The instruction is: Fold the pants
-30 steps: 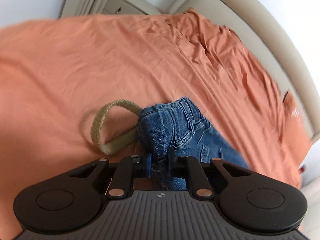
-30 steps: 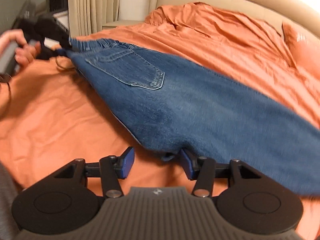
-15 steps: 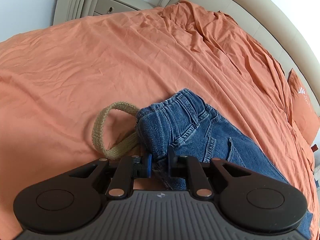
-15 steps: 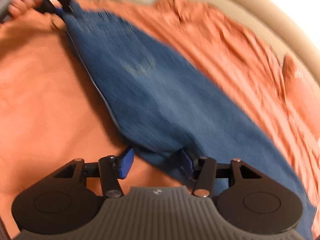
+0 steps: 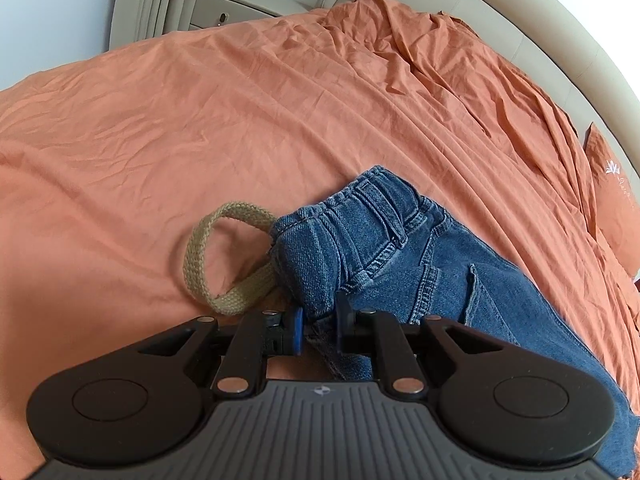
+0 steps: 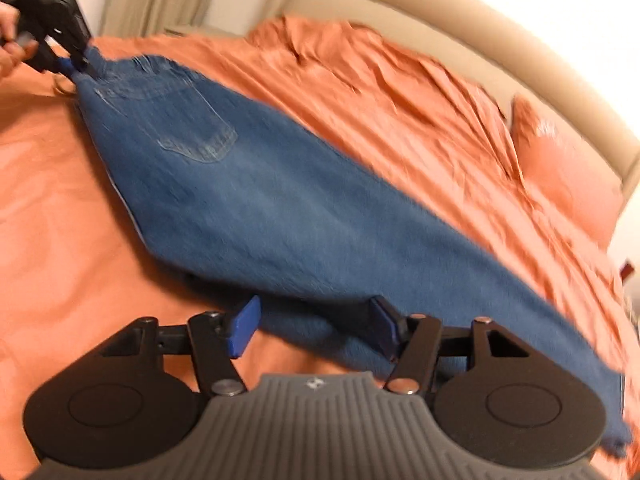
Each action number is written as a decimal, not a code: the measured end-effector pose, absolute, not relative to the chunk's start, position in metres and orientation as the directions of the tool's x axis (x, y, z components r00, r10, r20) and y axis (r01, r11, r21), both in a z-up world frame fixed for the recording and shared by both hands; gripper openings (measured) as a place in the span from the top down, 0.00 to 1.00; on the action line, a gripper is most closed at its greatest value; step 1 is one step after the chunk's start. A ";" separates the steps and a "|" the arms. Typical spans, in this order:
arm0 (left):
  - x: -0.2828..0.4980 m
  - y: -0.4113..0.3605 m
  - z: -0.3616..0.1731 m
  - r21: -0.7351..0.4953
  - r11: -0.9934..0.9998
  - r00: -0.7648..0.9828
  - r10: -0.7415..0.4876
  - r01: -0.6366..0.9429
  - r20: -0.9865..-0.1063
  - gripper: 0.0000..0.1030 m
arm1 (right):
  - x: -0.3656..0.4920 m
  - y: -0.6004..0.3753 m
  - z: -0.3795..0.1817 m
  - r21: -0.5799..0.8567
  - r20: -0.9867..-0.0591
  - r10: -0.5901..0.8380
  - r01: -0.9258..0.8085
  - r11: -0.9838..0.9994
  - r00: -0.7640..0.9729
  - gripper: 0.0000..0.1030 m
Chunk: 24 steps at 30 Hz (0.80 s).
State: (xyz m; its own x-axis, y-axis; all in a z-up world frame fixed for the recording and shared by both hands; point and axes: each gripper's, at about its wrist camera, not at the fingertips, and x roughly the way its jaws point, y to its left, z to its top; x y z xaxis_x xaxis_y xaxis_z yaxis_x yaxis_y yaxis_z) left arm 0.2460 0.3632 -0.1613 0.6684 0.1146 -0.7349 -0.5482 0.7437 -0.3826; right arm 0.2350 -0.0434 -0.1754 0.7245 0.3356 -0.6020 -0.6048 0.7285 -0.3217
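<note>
- Lying across the orange bed (image 5: 200, 120), the jeans (image 6: 260, 200) stretch out.
- Left gripper (image 5: 318, 330) fingers pinch the waistband.
- Right gripper (image 6: 316, 330) fingers spread wide, denim between them.

Right wrist view motion-blurred throughout; blue denim pants (image 6: 280, 208) cut off lower right, hem unseen; person's hand (image 6: 8, 56) cropped at left edge.

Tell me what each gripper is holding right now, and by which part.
The left gripper is shut on the jeans at a bunched corner of the waistband. The right gripper holds nothing: its jaws stand open around the jeans' lower edge.
</note>
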 end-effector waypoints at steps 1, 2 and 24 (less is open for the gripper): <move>0.246 0.363 -0.162 -0.380 0.743 0.666 0.117 -0.551 -0.736 0.84 | 0.237 -0.041 -0.177 -0.315 -0.616 0.347 -0.625 0.715 0.707 0.39; 0.247 0.363 -0.161 -0.378 0.742 0.664 0.119 -0.554 -0.738 0.84 | 0.240 -0.040 -0.181 -0.299 -0.634 0.357 -0.644 0.704 0.686 0.39; 0.252 0.365 -0.163 -0.347 0.752 0.633 0.120 -0.561 -0.765 0.83 | 0.218 0.013 -0.193 -0.211 -0.629 0.543 -0.794 0.570 0.557 0.86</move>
State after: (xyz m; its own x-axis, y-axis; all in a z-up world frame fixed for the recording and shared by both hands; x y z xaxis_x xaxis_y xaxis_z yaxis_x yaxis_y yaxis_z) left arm 0.2521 0.3646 -0.1631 0.6334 0.1195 -0.7645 -0.5609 0.7516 -0.3472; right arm 0.2183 0.0134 -0.1925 0.5569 0.5430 -0.6285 -0.7942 0.5698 -0.2114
